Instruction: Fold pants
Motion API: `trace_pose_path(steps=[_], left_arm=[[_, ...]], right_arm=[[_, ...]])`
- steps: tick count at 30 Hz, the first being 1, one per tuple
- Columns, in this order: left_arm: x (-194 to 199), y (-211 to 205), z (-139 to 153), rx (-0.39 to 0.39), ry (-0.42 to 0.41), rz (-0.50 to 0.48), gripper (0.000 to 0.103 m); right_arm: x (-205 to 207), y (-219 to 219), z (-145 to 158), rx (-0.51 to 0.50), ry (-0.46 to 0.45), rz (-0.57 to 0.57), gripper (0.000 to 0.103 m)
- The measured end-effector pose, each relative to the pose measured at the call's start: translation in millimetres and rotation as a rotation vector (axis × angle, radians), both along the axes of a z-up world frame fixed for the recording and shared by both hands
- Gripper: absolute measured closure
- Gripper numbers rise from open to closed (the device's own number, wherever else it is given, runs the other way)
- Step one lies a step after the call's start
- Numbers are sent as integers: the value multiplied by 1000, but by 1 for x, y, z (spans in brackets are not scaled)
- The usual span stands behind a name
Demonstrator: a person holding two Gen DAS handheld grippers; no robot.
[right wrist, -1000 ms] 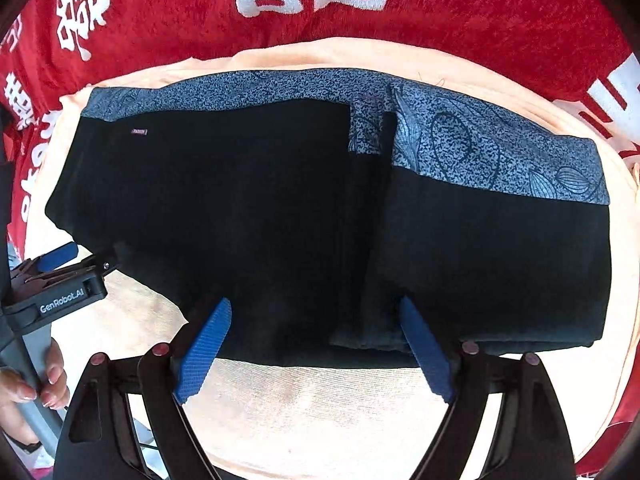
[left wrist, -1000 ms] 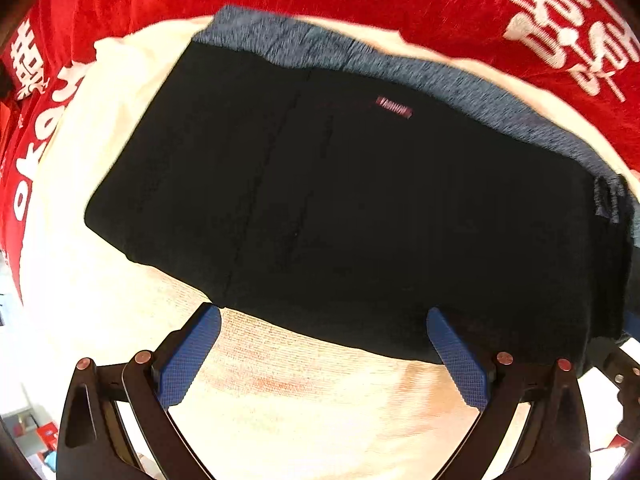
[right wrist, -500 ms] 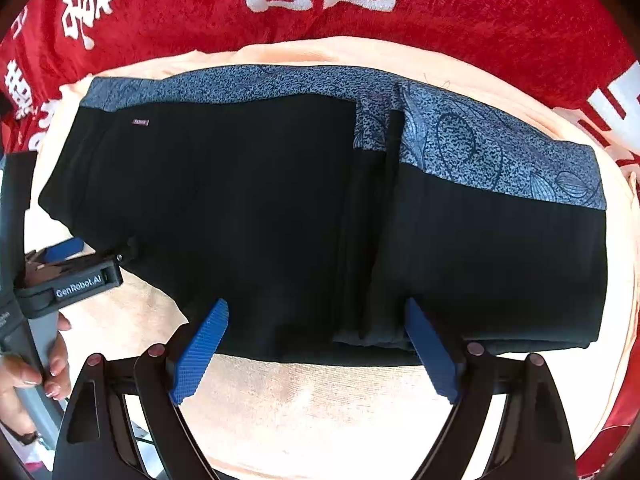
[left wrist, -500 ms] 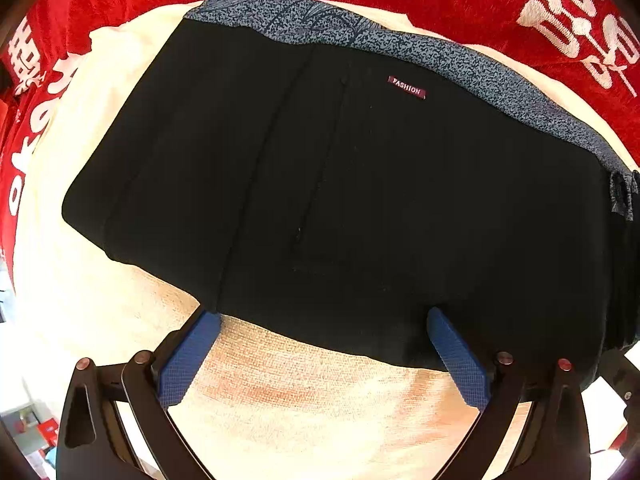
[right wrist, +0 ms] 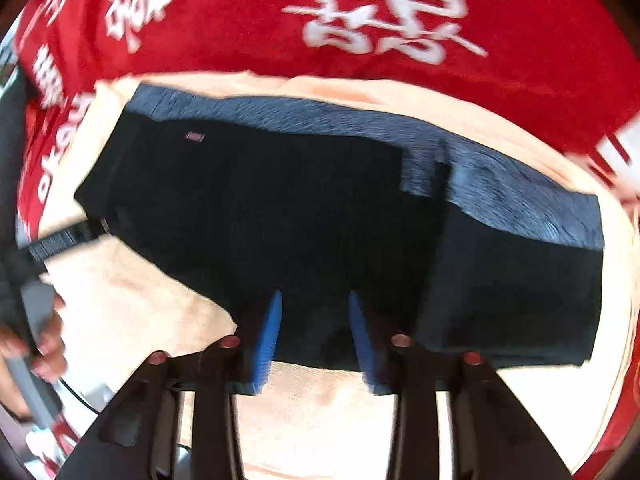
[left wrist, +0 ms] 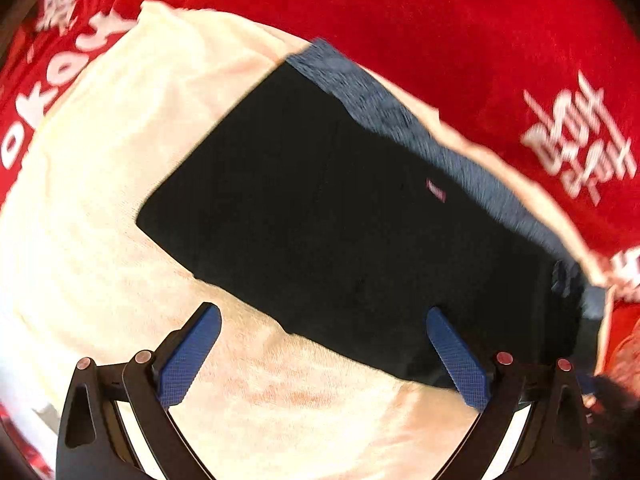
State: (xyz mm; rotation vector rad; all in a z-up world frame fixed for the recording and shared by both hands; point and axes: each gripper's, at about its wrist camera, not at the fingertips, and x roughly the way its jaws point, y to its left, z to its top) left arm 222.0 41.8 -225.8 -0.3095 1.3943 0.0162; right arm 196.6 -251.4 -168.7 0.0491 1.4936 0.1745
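One pair of black pants (right wrist: 304, 232) is shown folded into a flat, roughly rectangular stack on a cream terry towel (left wrist: 100, 208), which is spread in turn over a red plush cloth (right wrist: 248, 32) printed with large white characters. A blue-grey patterned band (right wrist: 520, 204) is seen along the far edge of the pants, and one small red woven label (right wrist: 194, 136) is sewn just below that band toward the left end. At the right of the pants a second folded layer is overlapped on the first; the pattern on the band is smeared by motion blur and cannot be read.

The left tongs (left wrist: 320, 352) are held spread wide and empty, with their two blue textured pads (left wrist: 188, 356) at the near edge of the pants: one pad over the towel, the other over black fabric. The right tongs (right wrist: 316, 332) are drawn narrow, their two blue pads over the near hem of the pants; whether cloth is pinched between them cannot be told. At the left of the pants, part of a hand (right wrist: 44, 344) on a grey handle is cut off by the frame
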Motion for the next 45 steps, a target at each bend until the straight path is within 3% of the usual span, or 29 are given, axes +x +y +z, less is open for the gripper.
trace_pose_path(steps=[5,11,13,18,24,33,34,35,37,39,41,43,45], left_arm=[[17,47,3,-123,-23,81,0],[3,84,-12,-266,-26,198,0],[-9,74,-5,-265,-32,188,0],[10,49,-4,-272,-53,153,0],[9,49,-5,-385,-90,198,0],[12,34,-12,-354,-101,180,0],[13,34,-10,-370,-101,188,0],[15,34,-4,-457,-117,201,0],[17,32,8,-502,-178,204,0],[24,23,4,-437,-172,169,0],[29,19,-18,-392,-89,193,0],[30,18,-16,-377,-104,218,0],[32,12,-8,-299,-95,213,13]], right_arm=[[-2,4,-39,21,119,5,65],[-3,-7,-42,102,100,-36,57],[-3,-5,-43,102,100,-29,52],[-2,19,-47,40,88,40,39],[-3,23,-47,42,81,56,38],[-1,17,-48,71,84,34,38],[-4,15,-47,73,83,32,38],[-5,7,-45,78,82,32,38],[-5,4,-45,91,79,25,38],[-6,-1,-44,107,76,17,38],[-7,-5,-44,112,76,20,38],[-10,-9,-43,113,80,21,38],[-5,-13,-39,131,106,6,38]])
